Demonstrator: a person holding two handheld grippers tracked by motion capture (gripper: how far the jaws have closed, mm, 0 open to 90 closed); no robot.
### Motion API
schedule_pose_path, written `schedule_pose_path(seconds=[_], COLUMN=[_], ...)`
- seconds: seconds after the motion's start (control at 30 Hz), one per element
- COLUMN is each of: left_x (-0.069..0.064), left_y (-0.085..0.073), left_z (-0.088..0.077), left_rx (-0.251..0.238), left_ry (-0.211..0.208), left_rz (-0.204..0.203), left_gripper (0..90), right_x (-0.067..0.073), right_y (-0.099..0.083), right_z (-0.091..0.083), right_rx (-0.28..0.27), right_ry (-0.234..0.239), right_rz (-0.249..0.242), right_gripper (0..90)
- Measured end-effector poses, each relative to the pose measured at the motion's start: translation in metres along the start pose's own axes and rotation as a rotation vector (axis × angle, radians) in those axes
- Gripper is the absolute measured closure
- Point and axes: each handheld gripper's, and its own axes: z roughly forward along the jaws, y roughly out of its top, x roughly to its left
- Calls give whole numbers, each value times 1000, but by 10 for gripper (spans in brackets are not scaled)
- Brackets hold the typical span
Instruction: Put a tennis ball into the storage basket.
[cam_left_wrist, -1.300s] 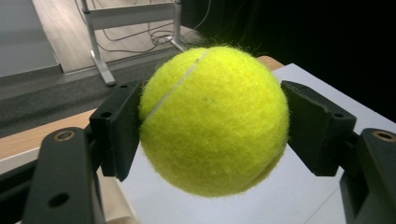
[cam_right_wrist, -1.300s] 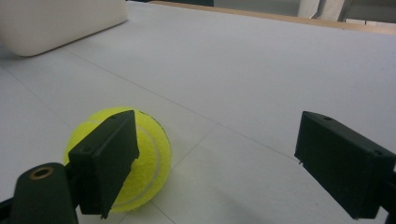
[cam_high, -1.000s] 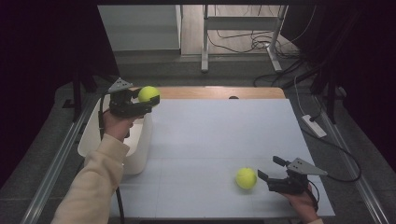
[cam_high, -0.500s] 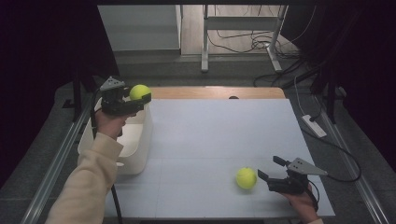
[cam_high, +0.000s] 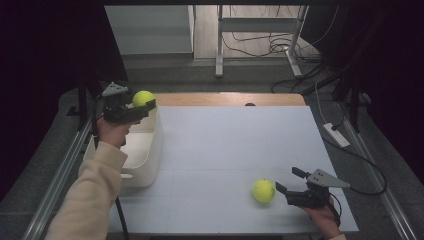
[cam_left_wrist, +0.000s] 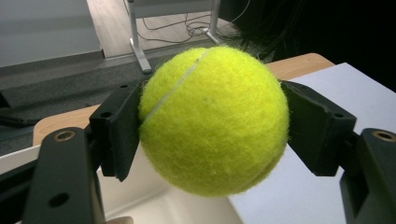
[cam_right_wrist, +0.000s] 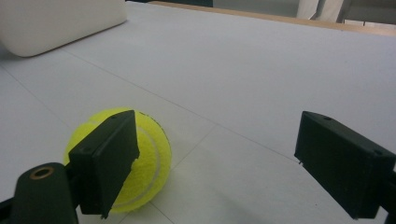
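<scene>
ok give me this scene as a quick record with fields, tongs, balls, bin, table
left tongs: shut on the held tennis ball, above the bin's far end
right tongs: open, low over the table, nothing between them
loose tennis ball: on the table, just ahead of the right tongs, beyond their left jaw in the right gripper view
white bin: at the table's left edge, what it holds cannot be told
table: white top with a wooden far edge

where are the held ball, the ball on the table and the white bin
held tennis ball (cam_left_wrist: 212, 121): left gripper view, middle of its felt.
tennis ball on the table (cam_high: 263, 190): high view, its top centre.
white bin (cam_high: 156, 140): high view, its right wall.
</scene>
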Motion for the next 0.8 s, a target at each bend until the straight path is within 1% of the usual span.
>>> schedule_pose_path(seconds=[0.1, 0.2, 0.27, 0.43, 0.47, 0.53, 0.6, 0.67, 0.73, 0.8], left_x=[3, 9, 13, 20, 23, 24, 29, 30, 35, 37], left_y=[0, -1, -2, -3, -4, -4, -6, -6, -8, -9], left_z=[0, 1, 1, 0, -1, -2, -4, -4, -4, -3], left_rx=[4, 11, 14, 22, 22, 22, 24, 25, 36, 41], left_ry=[10, 31, 41, 60, 63, 68, 78, 82, 95, 100], left_rz=[-5, -11, -24, -35, -42, -43, -49, -52, -57, -61], left_gripper=[263, 263, 263, 263, 263, 263, 263, 263, 263, 263], right_x=[0, -1, 0, -1, -1, -1, -1, -1, -1, -1], right_y=[0, 0, 0, 0, 0, 0, 0, 0, 0, 0], right_z=[0, 0, 0, 0, 0, 0, 0, 0, 0, 0], right_rx=[-4, -1, -1, -3, 0, 0, -1, 1, 1, 1], right_ry=[-3, -1, -3, -4, -4, -4, -5, -7, -7, -7], right_rz=[5, 6, 5, 9, 8, 9, 9, 8, 7, 7], right_gripper=[135, 135, 135, 135, 135, 135, 136, 135, 135, 135])
